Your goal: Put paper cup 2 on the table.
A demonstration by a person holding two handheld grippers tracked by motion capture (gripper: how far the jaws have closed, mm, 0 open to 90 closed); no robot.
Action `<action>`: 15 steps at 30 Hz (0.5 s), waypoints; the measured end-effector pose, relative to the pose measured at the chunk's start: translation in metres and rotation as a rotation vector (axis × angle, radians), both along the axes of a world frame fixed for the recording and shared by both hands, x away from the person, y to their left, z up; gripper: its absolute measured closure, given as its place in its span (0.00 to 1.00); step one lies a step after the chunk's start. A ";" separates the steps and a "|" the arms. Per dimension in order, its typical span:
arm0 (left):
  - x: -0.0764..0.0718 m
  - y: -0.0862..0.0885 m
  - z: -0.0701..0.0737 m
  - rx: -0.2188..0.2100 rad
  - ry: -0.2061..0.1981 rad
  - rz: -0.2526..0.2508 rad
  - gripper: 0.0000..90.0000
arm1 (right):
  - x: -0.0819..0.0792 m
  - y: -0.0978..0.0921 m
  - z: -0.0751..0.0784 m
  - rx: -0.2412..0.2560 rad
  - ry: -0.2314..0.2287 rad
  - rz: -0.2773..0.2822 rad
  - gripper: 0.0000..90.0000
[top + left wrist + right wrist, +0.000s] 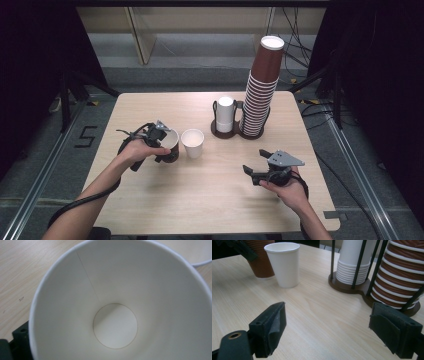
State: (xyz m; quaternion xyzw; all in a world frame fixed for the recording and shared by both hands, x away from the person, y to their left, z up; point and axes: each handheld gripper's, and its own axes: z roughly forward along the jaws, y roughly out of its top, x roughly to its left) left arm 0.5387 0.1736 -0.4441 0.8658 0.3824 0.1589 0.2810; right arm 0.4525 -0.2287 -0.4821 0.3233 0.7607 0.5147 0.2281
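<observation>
Pale wooden table (210, 195): the left gripper (159, 137) grips the brown cup (170, 146) standing near-left, just beside the white cup (192, 143). Release gently and lift straight, I judge, lest either topple; the right gripper (256, 163) waits wide open, empty.

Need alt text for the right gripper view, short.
The right gripper hangs open and empty over a wooden table. Beyond its black fingers stand a white paper cup, a brown cup and a holder stacked with white and brown cups.
</observation>
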 end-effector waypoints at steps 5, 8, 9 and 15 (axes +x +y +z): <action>-0.002 0.002 0.000 -0.017 -0.001 0.004 0.00 | 0.000 0.000 0.000 -0.016 -0.001 -0.002 0.16; -0.004 0.002 0.001 -0.034 -0.011 -0.001 0.00 | 0.000 0.001 0.000 -0.004 0.011 0.006 0.16; -0.004 0.003 0.002 -0.036 -0.013 -0.001 0.00 | 0.000 0.001 0.000 -0.012 0.003 0.001 0.16; -0.009 0.003 0.002 -0.049 -0.017 -0.004 0.00 | 0.001 0.001 -0.001 -0.011 -0.008 0.006 0.16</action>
